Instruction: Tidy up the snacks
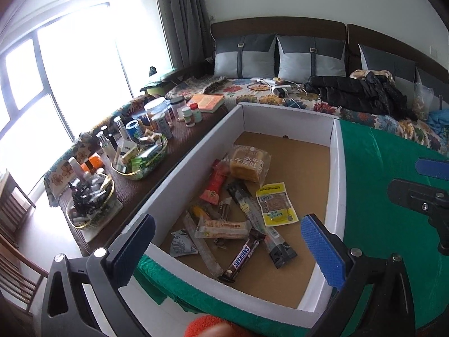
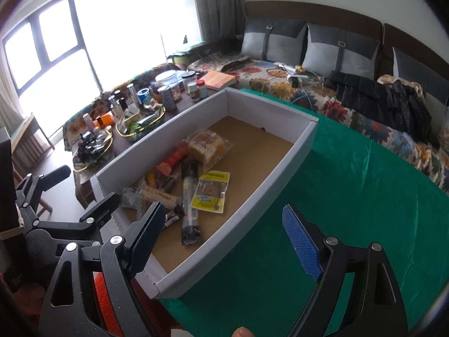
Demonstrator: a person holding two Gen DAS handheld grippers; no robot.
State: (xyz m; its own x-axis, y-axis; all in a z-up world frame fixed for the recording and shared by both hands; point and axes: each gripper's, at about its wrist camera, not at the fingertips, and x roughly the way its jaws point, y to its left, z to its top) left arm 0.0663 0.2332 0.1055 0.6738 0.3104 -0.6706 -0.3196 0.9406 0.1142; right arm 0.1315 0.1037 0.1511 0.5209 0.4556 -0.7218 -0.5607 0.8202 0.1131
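Hovering wide-jawed and empty, the left gripper hangs over the box's near end, right gripper equally spread beside its right wall. Best pick: the Snickers bar, nearest and lying on top; pinch across its width. Farther in, the bread pack waits.

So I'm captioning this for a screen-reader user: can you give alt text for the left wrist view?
An open left gripper hovers over a white cardboard box holding a jumble of wrapped snacks, including a Snickers bar. The box sits on a green cloth.
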